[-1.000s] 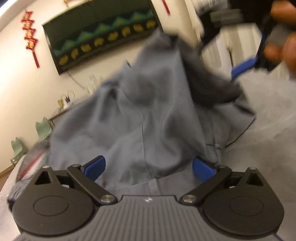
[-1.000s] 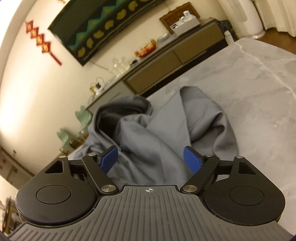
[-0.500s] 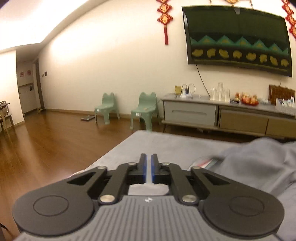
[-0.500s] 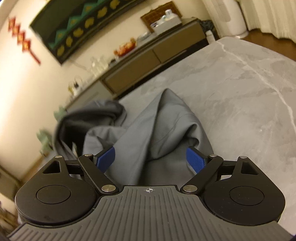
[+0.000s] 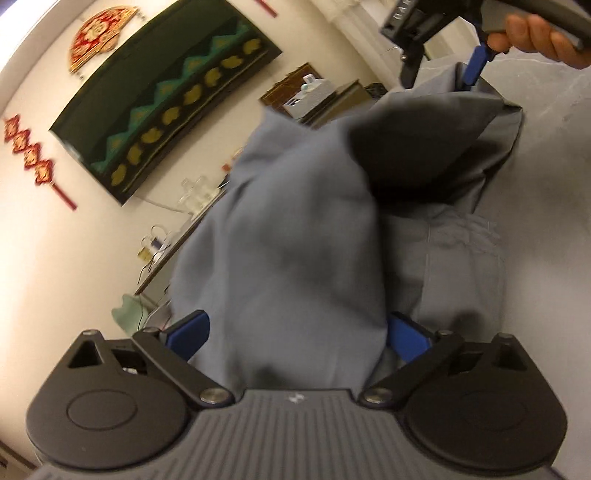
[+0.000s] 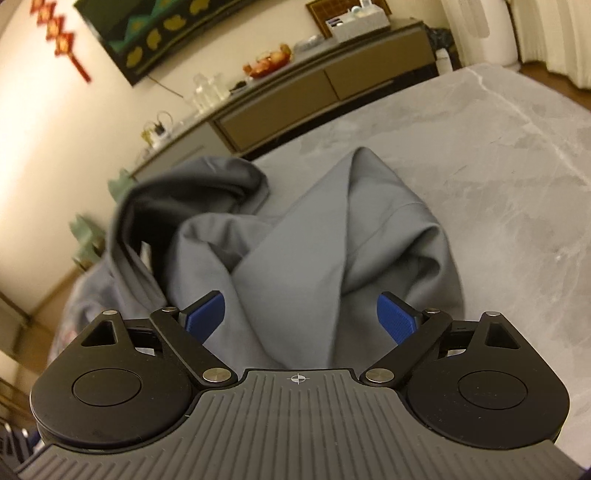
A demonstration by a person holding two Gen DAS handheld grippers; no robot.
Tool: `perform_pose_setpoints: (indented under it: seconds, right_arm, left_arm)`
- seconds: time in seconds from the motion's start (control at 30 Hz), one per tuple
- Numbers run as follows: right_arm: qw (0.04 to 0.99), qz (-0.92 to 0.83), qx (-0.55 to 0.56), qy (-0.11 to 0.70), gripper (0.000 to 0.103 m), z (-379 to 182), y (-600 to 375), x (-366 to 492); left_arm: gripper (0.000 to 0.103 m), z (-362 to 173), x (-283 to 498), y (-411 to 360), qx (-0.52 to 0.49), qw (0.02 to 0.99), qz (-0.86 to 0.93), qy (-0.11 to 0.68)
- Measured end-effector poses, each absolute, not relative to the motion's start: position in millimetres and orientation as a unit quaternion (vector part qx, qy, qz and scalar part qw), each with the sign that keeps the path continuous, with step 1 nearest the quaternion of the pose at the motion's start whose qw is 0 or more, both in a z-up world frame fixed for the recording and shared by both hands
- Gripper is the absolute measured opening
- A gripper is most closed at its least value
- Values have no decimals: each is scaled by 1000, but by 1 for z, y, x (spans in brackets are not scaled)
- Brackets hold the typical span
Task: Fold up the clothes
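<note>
A crumpled grey garment [image 5: 295, 240] [image 6: 314, 240] lies heaped on the grey marbled table [image 6: 498, 166]. My left gripper [image 5: 297, 334] is close up against it, its jaws opening wide with a thick bulge of cloth between the blue pads [image 5: 188, 332]. My right gripper [image 6: 301, 315] hovers over a raised ridge of the same garment, its jaws opening too. The ridge runs between its pads [image 6: 397, 317] without being pressed. The left wrist view also shows the right gripper [image 5: 443, 70] at the top right above the garment's far edge, held by a hand [image 5: 535, 33].
A long sideboard [image 6: 325, 85] with glasses, a fruit bowl and boxes stands against the wall beyond the table. Green chairs [image 6: 85, 236] stand at the left. Bare tabletop [image 5: 554, 184] stretches to the right of the garment.
Half a second ago the left gripper was shut and faced the room, away from the garment; now it is back at the cloth with jaws wide. The right gripper's jaws widened and it sank a little.
</note>
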State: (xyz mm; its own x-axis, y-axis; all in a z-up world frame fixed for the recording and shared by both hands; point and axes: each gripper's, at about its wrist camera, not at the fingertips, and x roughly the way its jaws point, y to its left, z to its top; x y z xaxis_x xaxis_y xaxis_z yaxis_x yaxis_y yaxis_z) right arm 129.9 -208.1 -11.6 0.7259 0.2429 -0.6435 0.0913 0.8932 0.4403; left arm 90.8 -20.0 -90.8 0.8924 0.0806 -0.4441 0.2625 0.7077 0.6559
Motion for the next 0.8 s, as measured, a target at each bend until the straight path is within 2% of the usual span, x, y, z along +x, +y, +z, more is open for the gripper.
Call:
perform_pose_setpoints:
  seconds: [0.07,0.2,0.27,0.3,0.37,0.4,0.43,0.47,0.5,0.6,0.67,0.7,0.8]
  right_arm:
    - [900,43,225,370,93,-13,-209,131]
    - [897,46,231,375,93,-15,-214,135]
    - [895,54,238,373,93,-13,-213,138]
    - [892,67,243,375,91,-12,-210,140]
    - [882,111,248,384,75,-12,-197,146]
    - [877,137,246,389,71,-13,-187,149]
    - [875,156,240,390,63,-12,-179,149]
    - [875,170,233,390,61,-11,-172,148]
    - [877,181,224,385,61,-9,-167,146]
    - [889,185,231,349,61,0,-182,138]
    - [896,154,268,320,88,4,-206,135]
    - [897,132,284,310,90,4,-217,134]
    - [899,93,286,319,90,3,-231,134]
  left_arm:
    - [103,-87,93,-32,378,900,-48,213]
    - [103,-70,66,-35,387,912,1,135]
    - [103,-74,66,-40,375,915,-29,146]
    - [103,-76,67,-44,371,915,-44,152]
    - [103,-93,76,-61,401,897,-77,172]
    - [103,-102,83,-64,419,889,-68,174]
    - [80,-112,90,-67,436,880,-59,177]
    - [55,-118,97,-68,448,874,-48,181]
    - [4,-103,106,-47,411,889,-25,198]
    - [4,-41,117,23,283,932,51,219]
    - [4,12,98,95,188,951,163,184]
    - [5,36,88,129,142,952,215,168]
    - [5,45,64,203,97,932,303,174]
